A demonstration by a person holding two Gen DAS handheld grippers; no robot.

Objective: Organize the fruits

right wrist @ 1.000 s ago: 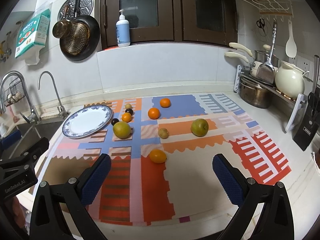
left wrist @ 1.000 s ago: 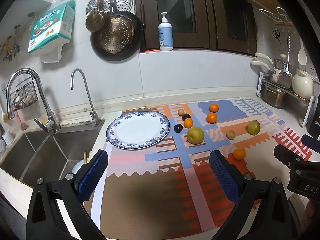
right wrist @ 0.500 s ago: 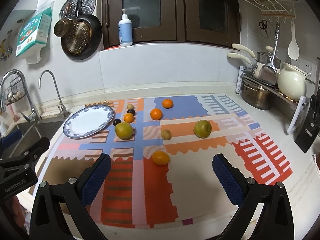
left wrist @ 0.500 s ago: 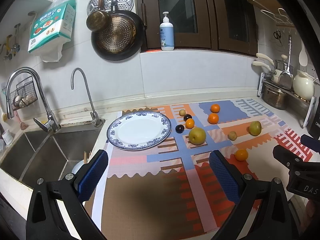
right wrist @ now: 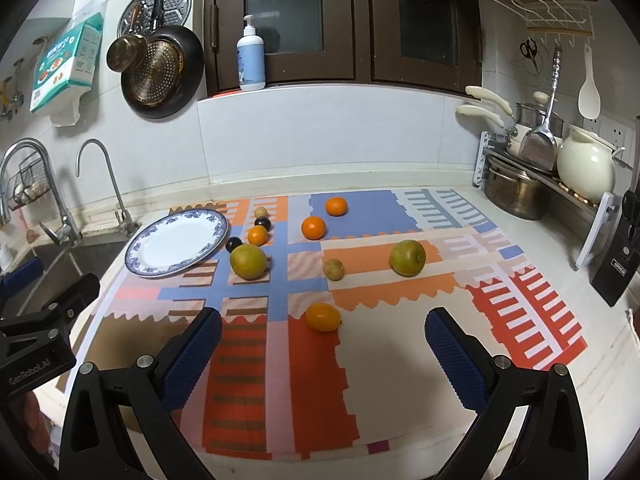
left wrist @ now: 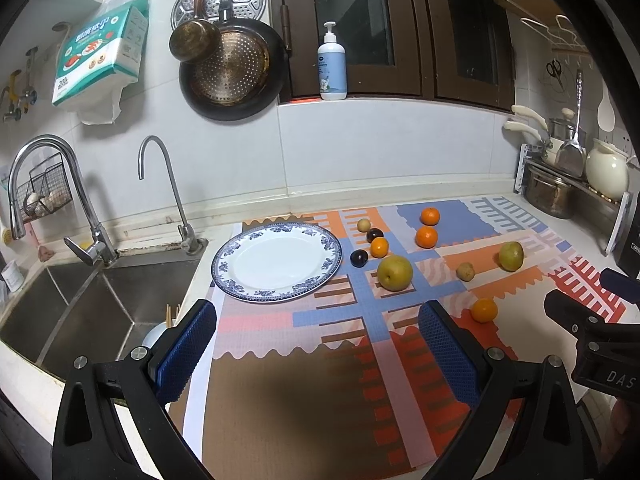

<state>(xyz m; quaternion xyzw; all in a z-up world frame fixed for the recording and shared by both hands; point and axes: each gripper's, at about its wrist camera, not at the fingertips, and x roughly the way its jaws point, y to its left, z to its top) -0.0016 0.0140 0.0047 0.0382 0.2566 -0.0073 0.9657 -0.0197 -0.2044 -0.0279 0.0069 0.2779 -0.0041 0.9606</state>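
**Q:** Both grippers crept forward a touch over the last second, right? The mat and fruit look slightly bigger in each view. Anything actually picked up?

**Me:** Nope, nothing yet. My left gripper (left wrist: 316, 338) hangs over the near edge of the patterned mat (left wrist: 280, 380) with its jaws spread wide and nothing between them. Same for my right gripper (right wrist: 322, 354): wide apart, empty, hovering above the mat.

**Q:** Where's the fruit?

**Me:** All loose on the mat. The blue-rimmed plate (left wrist: 224, 276) sits bare at the left end next to the sink (left wrist: 80, 304). Just right of it: two dark plums (left wrist: 359, 258), a small orange (left wrist: 379, 247) and a big yellow-green pear (left wrist: 395, 273). Two more oranges (left wrist: 426, 237) sit further back, a second pear (right wrist: 407, 257) is off to the right, and a small brownish fruit (right wrist: 333, 269) lies between the pears.

**Q:** So what step is this?

**Me:** Looks like the approach before the first pick. The nearest orange (right wrist: 323, 317) lies almost dead ahead of my right gripper, so I'd guess that one goes first: ease down, centre it between the pads, close gently so it doesn't roll, then carry it to the plate.
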